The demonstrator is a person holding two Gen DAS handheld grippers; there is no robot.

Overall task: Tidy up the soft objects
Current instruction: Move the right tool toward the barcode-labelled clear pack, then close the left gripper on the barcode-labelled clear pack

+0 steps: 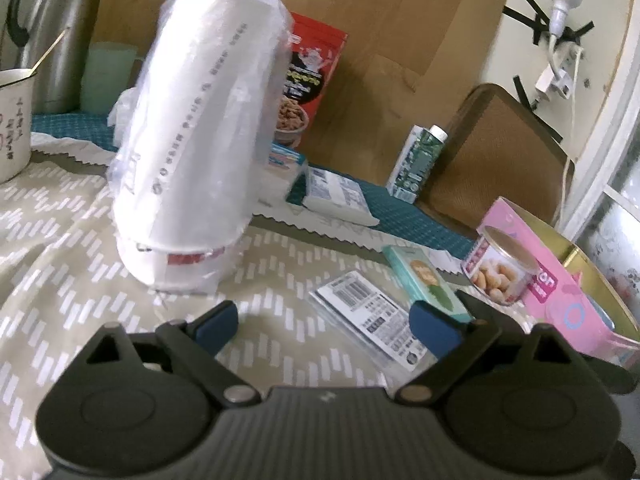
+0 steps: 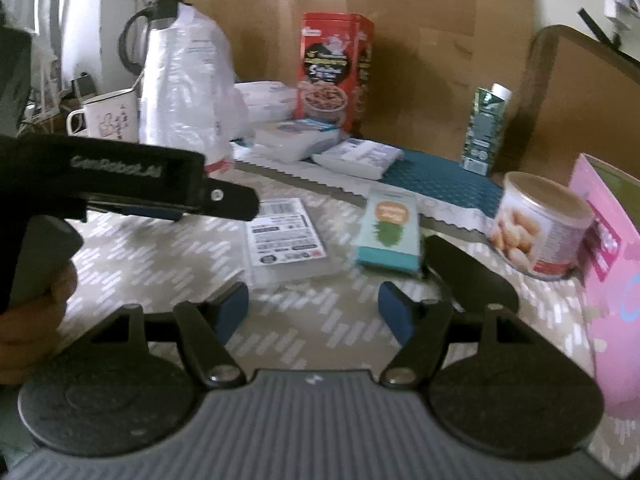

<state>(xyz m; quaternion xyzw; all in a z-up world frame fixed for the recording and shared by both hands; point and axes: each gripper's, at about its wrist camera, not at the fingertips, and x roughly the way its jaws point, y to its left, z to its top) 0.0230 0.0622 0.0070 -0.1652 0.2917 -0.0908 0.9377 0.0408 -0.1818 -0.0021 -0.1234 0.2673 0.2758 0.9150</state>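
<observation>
- A table covered with a beige cloth (image 1: 60, 248) printed with white dashes fills both wrist views; a teal mat (image 2: 436, 178) lies along its far side.
- The left gripper (image 1: 324, 330) hovers low over the cloth, its blue-padded fingers (image 1: 216, 330) spread wide with nothing between them.
- The right gripper (image 2: 314, 314) also hangs above the cloth, fingers apart and holding nothing. In its view the left gripper's black body crosses from the left edge.
- A tall stack of white cups in a clear plastic bag (image 1: 196, 136) stands on the cloth, leaning, just ahead of the left gripper.
- A flat clear packet with a barcode label (image 2: 286, 236) lies on the cloth between the two grippers.
- A small teal box (image 2: 390, 232) lies just right of that packet.
- A can picturing beans (image 2: 540, 226) stands farther right, touching a pink box (image 2: 612, 264).
- White tissue packs (image 2: 358, 158) rest on the teal mat.
- Behind them stand a red snack box (image 2: 334, 72), a green carton (image 2: 486, 130), a white mug (image 2: 108, 118) and a steel kettle (image 1: 60, 36).
</observation>
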